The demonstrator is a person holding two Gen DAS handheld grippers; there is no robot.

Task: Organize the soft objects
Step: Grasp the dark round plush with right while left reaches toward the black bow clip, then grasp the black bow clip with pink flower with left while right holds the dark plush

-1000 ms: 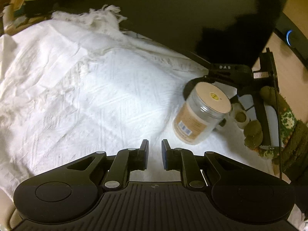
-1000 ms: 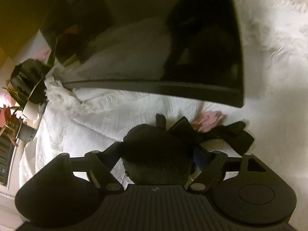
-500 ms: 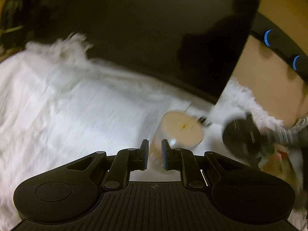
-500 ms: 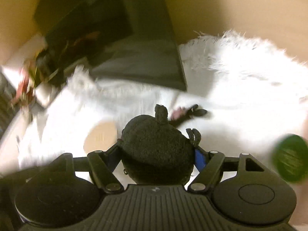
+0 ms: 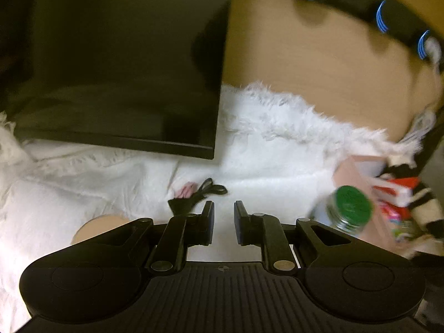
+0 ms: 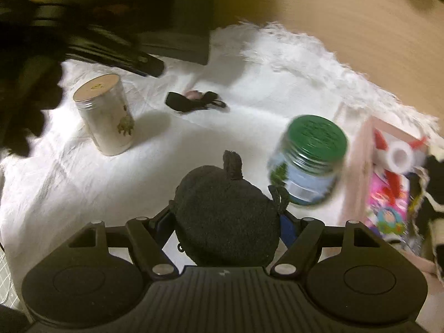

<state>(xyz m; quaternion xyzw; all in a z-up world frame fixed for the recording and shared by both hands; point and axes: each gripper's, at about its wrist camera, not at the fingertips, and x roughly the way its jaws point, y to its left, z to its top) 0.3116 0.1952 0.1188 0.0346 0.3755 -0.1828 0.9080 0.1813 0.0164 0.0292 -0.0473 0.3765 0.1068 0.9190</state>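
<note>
My right gripper [image 6: 225, 222] is shut on a round black plush toy [image 6: 219, 199] with a short stem, held above the white cloth [image 6: 69, 188]. My left gripper [image 5: 224, 213] has its jaws nearly together and just starting to open, with nothing between them. Just beyond its left finger lies a black ribbon bow on a small pink soft thing [image 5: 199, 194]. The bow [image 6: 194, 101] also shows far ahead in the right wrist view. At the right stands a pink box [image 6: 358, 183] holding colourful toys, with a black-and-white striped plush [image 5: 416, 197] beside it.
A green-lidded glass jar [image 6: 310, 158] stands right of the held plush, close to the box. A beige-lidded canister [image 6: 106, 113] stands at the left. A black monitor [image 5: 125, 69] rises behind the cloth. A fluffy white rug [image 5: 291, 127] borders the wooden desk. Something dark and blurred fills the right view's upper left.
Both views have swung to the right: the green-lidded jar and the pink box have come into view. The black plush stays in my right gripper. The left jaws stay nearly together.
</note>
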